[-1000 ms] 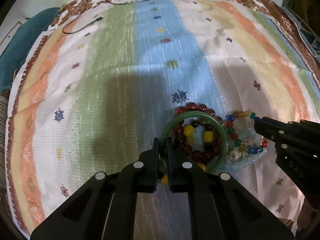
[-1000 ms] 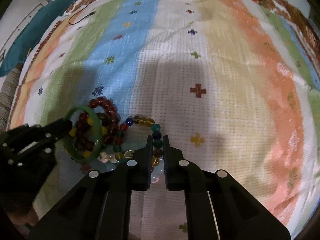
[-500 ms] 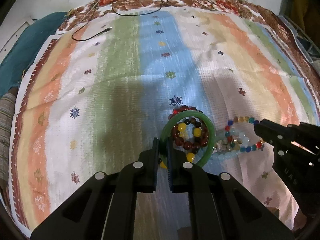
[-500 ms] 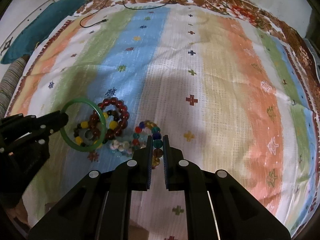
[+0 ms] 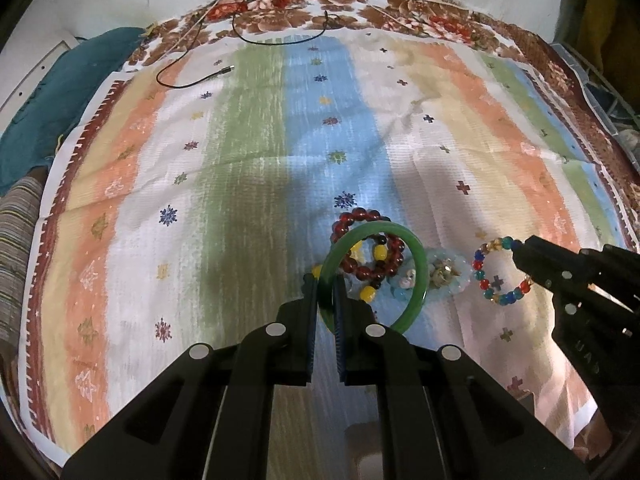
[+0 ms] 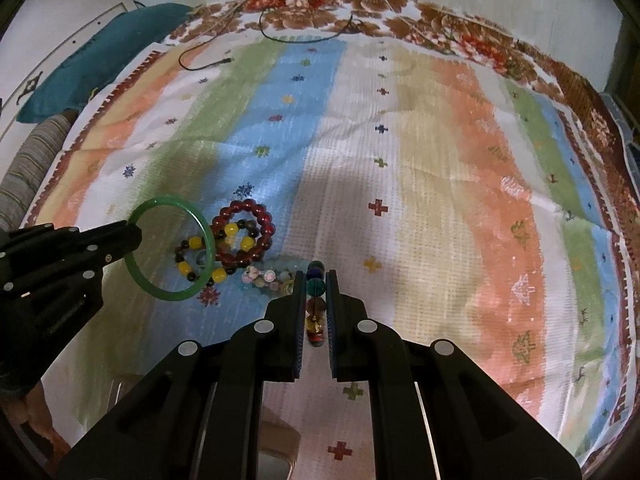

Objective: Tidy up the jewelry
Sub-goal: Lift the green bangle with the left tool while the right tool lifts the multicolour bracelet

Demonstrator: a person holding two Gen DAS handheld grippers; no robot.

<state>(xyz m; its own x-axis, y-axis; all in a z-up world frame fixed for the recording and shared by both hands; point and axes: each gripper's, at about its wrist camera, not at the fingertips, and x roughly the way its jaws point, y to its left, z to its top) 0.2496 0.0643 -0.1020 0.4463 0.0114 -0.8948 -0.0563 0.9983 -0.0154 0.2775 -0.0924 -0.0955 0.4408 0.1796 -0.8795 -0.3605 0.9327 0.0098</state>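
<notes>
Green bangle [image 5: 416, 276] in left gripper [image 5: 325, 292] (clamped)

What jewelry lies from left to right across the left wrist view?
Green bangle held in the left gripper → pale blue bead bracelet → multicoloured bead bracelet held by the right gripper.

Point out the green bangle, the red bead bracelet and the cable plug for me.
green bangle [image 5: 421, 268]: left wrist view, right side of the ring.
red bead bracelet [image 6: 262, 214]: right wrist view, upper right beads.
cable plug [image 5: 228, 69]: left wrist view, metal tip.
</notes>
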